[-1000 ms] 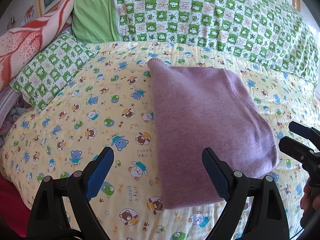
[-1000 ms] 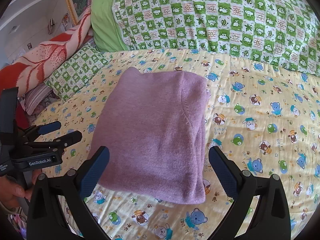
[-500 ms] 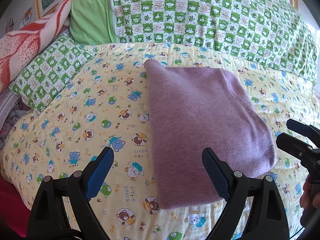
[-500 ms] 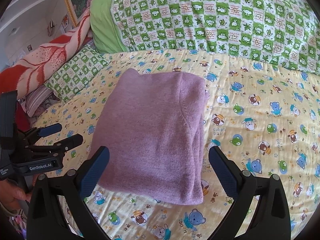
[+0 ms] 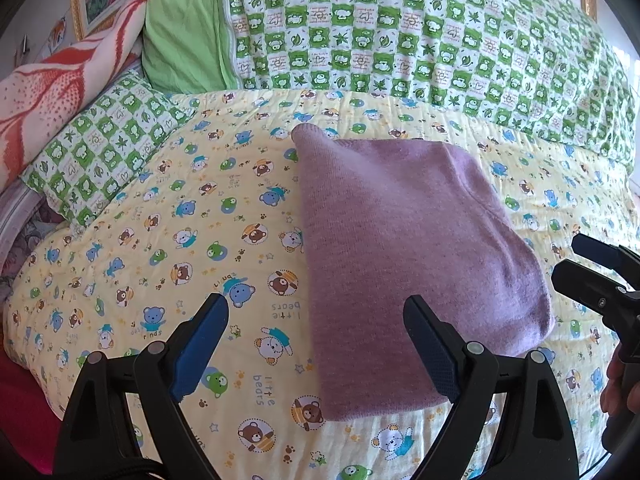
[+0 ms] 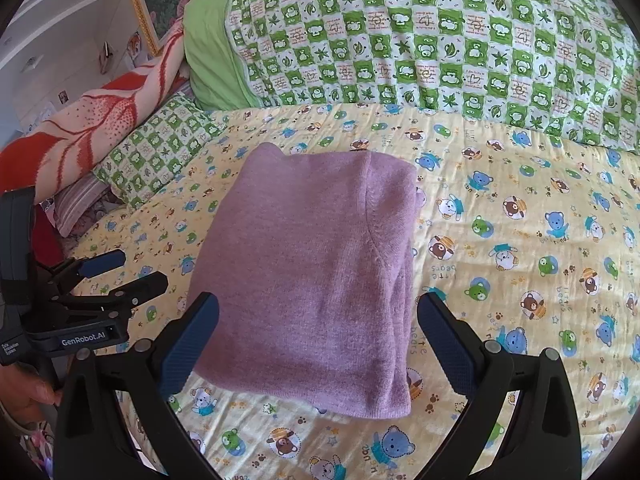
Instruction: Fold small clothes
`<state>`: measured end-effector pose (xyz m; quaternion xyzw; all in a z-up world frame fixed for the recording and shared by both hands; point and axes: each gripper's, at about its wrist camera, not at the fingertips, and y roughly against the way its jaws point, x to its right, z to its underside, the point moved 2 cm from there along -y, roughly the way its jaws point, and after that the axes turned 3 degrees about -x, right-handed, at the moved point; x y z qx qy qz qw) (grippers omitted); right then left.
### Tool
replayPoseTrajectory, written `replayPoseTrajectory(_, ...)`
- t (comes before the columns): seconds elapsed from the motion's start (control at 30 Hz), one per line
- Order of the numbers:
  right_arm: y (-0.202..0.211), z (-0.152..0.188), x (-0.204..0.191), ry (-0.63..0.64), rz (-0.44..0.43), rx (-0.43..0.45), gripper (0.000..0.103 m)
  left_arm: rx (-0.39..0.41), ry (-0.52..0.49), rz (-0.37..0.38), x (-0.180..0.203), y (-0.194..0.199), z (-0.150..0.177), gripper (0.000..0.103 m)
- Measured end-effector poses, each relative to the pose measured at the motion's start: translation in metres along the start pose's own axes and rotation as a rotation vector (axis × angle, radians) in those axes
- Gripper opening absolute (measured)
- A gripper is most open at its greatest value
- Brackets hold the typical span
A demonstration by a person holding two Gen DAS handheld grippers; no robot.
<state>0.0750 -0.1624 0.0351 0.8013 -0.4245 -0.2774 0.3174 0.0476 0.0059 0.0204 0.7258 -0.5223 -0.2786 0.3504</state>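
A purple knit garment [image 5: 404, 248] lies folded into a compact rectangle on the yellow bear-print bedsheet [image 5: 180, 240]; it also shows in the right wrist view [image 6: 312, 276]. My left gripper [image 5: 316, 344] is open and empty, held above the sheet near the garment's near left edge. My right gripper [image 6: 318, 340] is open and empty, hovering over the garment's near edge. Each gripper shows in the other's view, the right one [image 5: 592, 272] at the right edge and the left one [image 6: 116, 276] at the left.
A green checked quilt [image 5: 400, 40] is piled along the back of the bed. A small green checked pillow [image 5: 104, 148] and a red and white blanket [image 5: 52, 96] lie at the left. The bedsheet [image 6: 520, 240] stretches out to the right of the garment.
Both grippers have drifted slightly back from the garment. The garment has not moved, and both grippers stay open.
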Motion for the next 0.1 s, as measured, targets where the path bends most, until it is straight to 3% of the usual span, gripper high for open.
replayPoseTrajectory(0.1, -0.0005, -0.0019, -0.0022, 0.008, -0.004, 0.003, 0.099, -0.004, 0.003, 0.002, 0.0003, -0.0012, -0.0003, 0.090)
